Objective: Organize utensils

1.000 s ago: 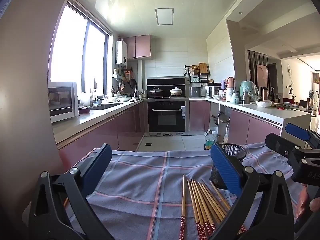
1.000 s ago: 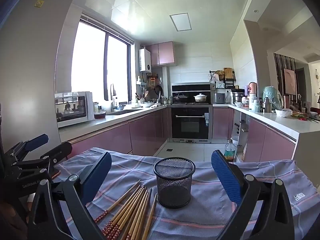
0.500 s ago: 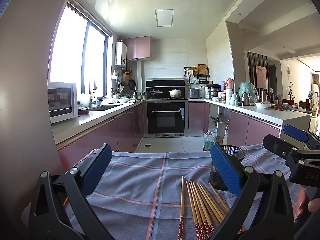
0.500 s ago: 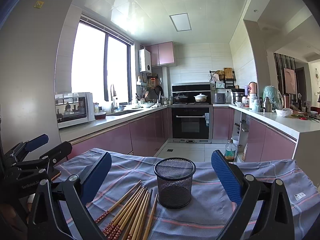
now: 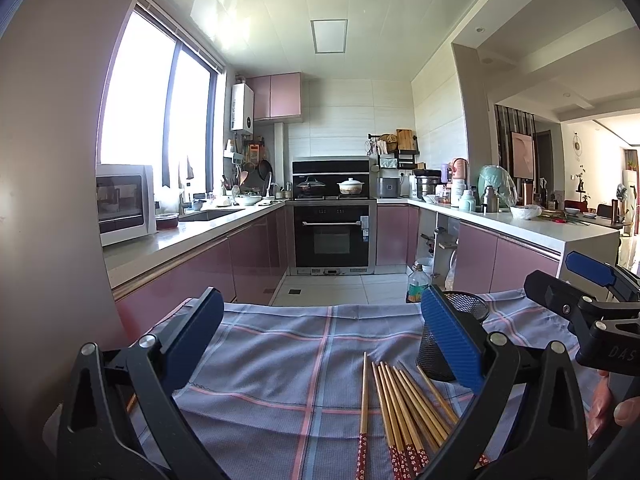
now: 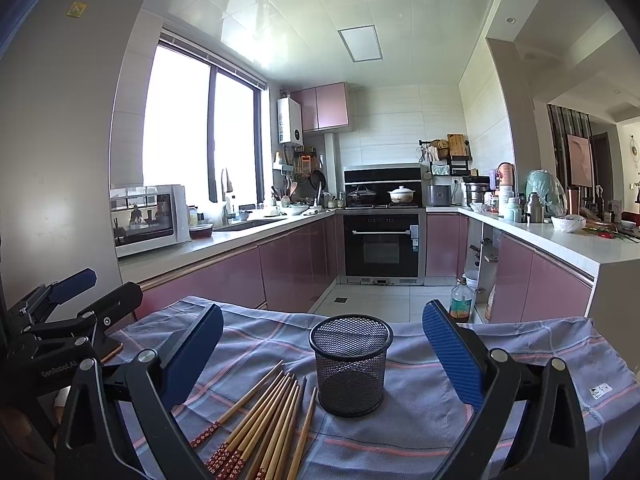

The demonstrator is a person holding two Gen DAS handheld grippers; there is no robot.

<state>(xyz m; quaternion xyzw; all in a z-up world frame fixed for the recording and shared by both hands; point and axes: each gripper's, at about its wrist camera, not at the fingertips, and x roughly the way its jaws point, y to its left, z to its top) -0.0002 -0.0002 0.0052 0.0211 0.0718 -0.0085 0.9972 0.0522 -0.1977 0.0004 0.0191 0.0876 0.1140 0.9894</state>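
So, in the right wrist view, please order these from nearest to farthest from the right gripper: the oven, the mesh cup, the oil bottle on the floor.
1. Mesh cup: on the cloth, just ahead of the open right gripper, between its fingers.
2. Oil bottle: on the floor past the table edge, to the right.
3. Oven: at the far wall, centre.

Strong daylight through window (image 6: 200,128), blown out to white. Glare on ceiling above window; ceiling panel (image 6: 360,43) right of it unlit. Heavy fisheye bending, dark corners. Focus sharp.
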